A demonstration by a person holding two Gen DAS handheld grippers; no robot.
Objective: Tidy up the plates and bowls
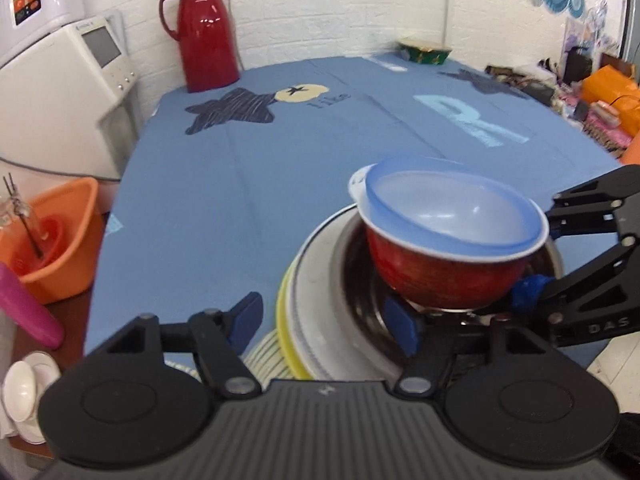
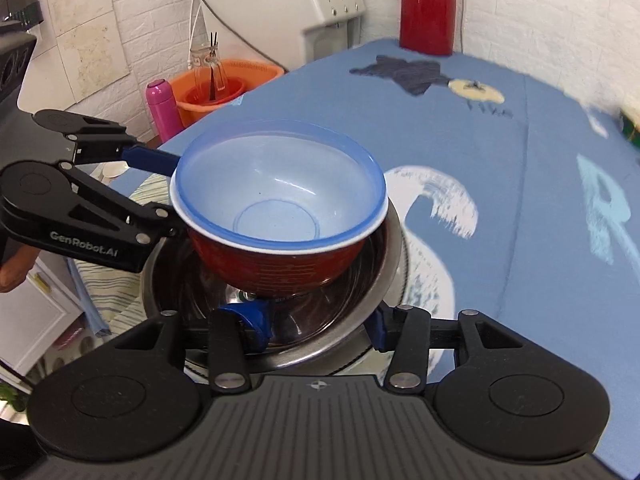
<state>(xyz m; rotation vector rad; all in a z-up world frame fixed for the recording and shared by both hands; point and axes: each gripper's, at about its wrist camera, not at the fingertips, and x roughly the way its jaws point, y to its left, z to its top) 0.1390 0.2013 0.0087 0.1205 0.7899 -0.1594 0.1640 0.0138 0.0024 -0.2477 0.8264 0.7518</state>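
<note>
Two nested bowls [image 2: 280,216], light and slippery, inside steel bowl [image 2: 372,280] atop plates [image 1: 308,312]. Left gripper [image 1: 328,322] spread astride plates' rim; right gripper [image 2: 320,324] spread astride steel rim. Lifting best from below: heavy, fragile.

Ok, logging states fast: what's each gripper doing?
Left gripper: open.
Right gripper: open, straddling the metal bowl rim.
</note>
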